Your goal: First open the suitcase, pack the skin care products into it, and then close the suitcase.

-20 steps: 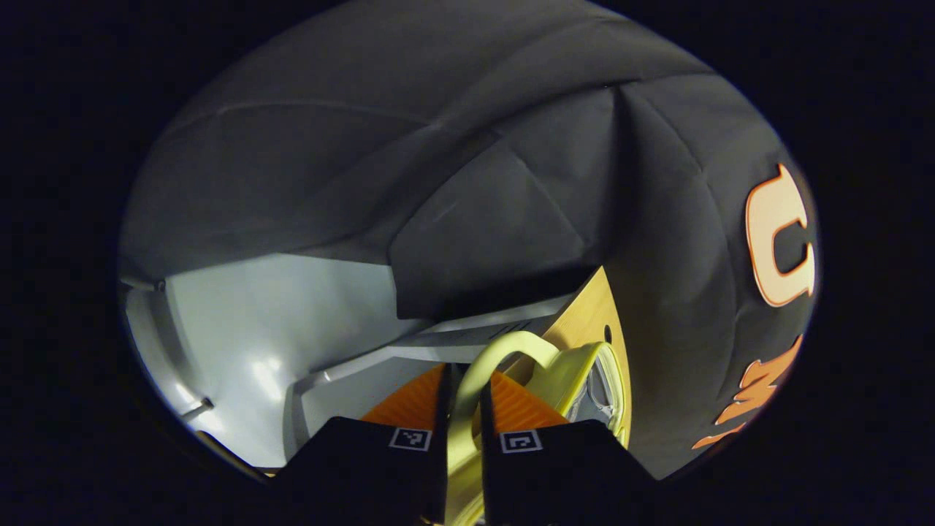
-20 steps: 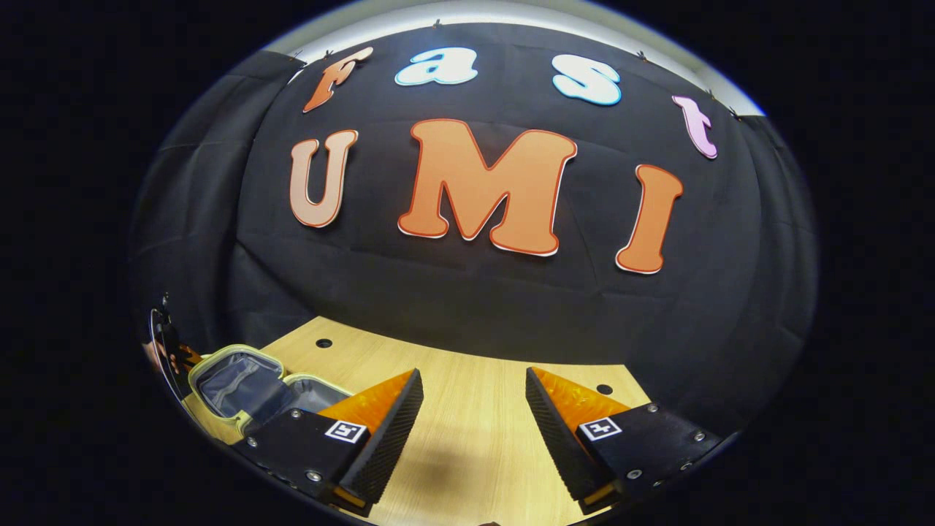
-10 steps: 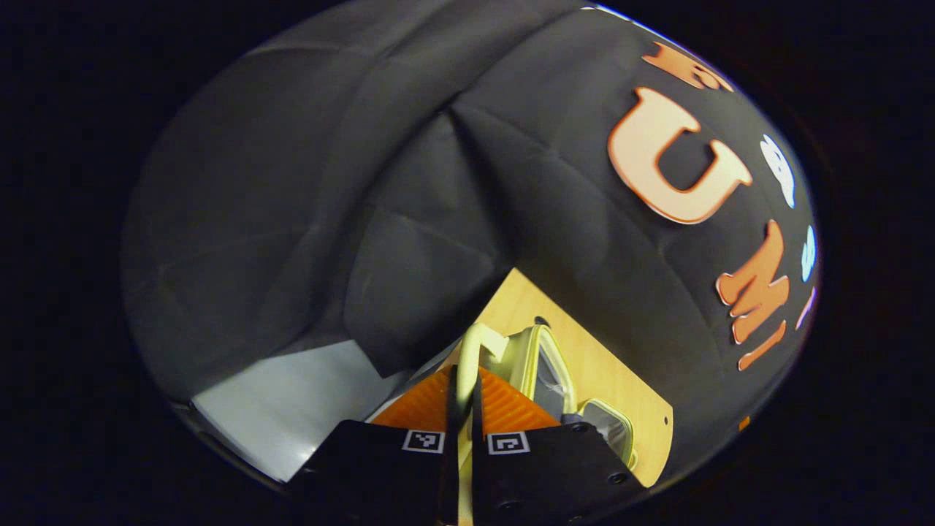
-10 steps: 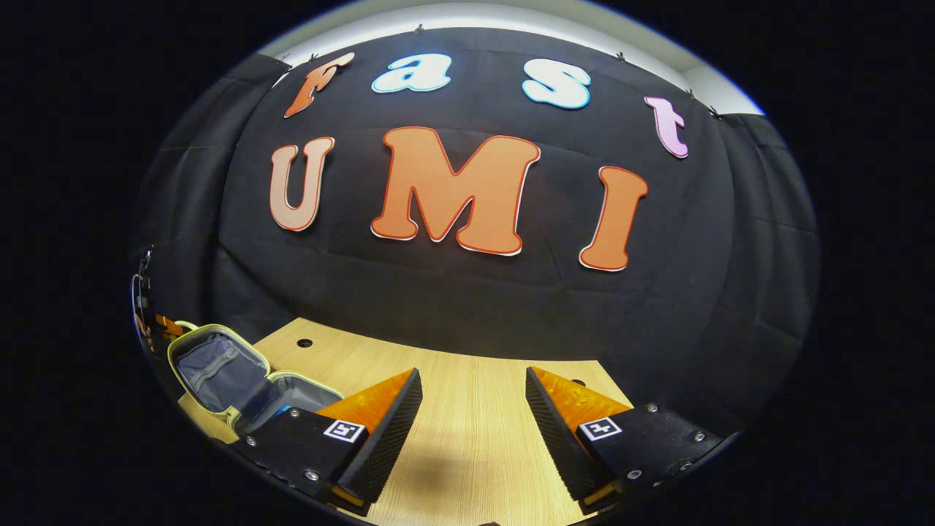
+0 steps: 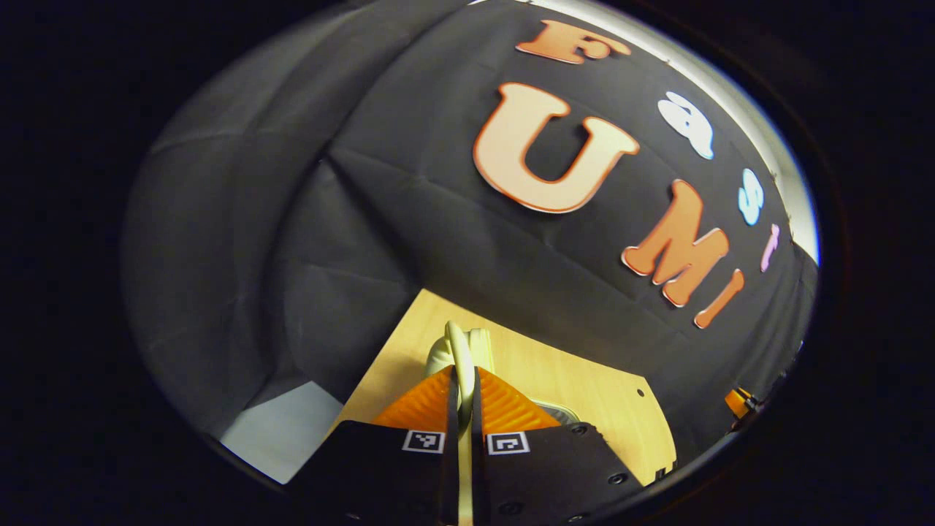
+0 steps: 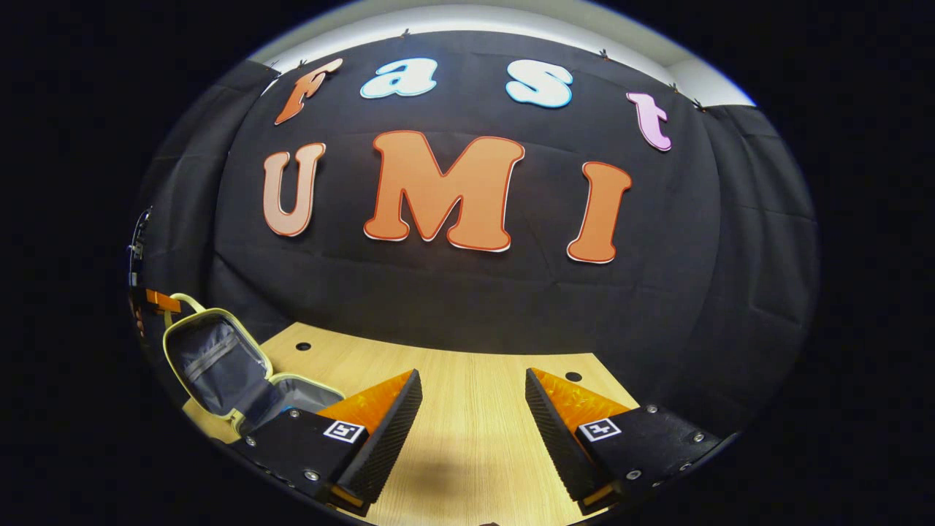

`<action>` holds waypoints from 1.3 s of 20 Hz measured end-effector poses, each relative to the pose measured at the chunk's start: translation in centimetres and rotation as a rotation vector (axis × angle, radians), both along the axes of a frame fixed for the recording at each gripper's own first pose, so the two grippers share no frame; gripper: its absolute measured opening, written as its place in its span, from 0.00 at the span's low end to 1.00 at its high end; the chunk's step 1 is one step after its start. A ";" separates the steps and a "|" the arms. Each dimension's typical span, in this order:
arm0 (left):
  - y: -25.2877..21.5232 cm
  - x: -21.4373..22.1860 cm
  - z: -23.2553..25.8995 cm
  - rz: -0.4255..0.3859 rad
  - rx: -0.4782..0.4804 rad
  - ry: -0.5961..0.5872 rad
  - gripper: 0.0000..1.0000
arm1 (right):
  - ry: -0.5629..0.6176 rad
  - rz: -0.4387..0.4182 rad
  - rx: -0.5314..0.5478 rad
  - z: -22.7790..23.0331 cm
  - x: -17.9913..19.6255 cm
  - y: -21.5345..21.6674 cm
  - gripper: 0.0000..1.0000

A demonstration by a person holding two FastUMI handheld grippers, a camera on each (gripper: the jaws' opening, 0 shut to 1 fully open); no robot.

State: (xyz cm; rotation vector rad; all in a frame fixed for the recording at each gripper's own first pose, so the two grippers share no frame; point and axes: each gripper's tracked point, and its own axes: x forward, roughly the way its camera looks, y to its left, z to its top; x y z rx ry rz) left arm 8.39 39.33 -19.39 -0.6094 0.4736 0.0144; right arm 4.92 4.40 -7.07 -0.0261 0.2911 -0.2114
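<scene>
— Where's the suitcase [image 6: 219, 369] from where you sit?

— In the right gripper view it's at the far left end of the tabletop [image 6: 467, 431], a small pale yellow-green case. Its lid [image 6: 208, 358] stands raised and tilted, grey lining with a strap facing me, and the lower shell lies flat on the wood below it.

— And your left tool?

— My left tool [image 5: 462, 380] is closed on the suitcase's pale handle [image 5: 459, 349]. In the left gripper view the loop runs up between both fingers, which press on it from either side with hardly any gap. In the right gripper view, a bit of that tool [image 6: 162, 300] sits beside the handle at the top of the lid.

— Can you see what's inside?

— Only the lining and shadow; I can't tell what lies in the lower shell.

— The right tool?

— My right tool [image 6: 473, 398] is spread wide and holds nothing. It hangs over bare wood near the front edge, well apart from the case. Two small round holes [image 6: 302, 345] mark the tabletop farther back, and black cloth [image 6: 730, 241] hangs behind it.
</scene>
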 end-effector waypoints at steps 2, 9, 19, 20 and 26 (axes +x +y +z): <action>-2.4 0.6 1.9 -0.050 0.029 -0.029 0.07 | -0.011 0.002 0.009 0.0 0.1 -0.3 0.91; -9.9 1.0 6.2 -0.124 0.077 -0.081 0.07 | -0.046 0.060 0.059 0.2 1.0 -2.0 0.91; -24.4 1.5 7.6 -0.187 0.121 -0.087 0.07 | -0.064 0.166 0.102 -1.2 1.9 -6.4 0.91; -25.7 1.6 7.3 -0.195 0.134 -0.087 0.07 | -0.065 0.170 0.103 -1.4 1.9 -7.1 0.91; -33.3 2.1 4.0 -0.216 0.102 -0.049 0.07 | -0.061 0.215 0.153 -2.6 2.6 -10.1 0.91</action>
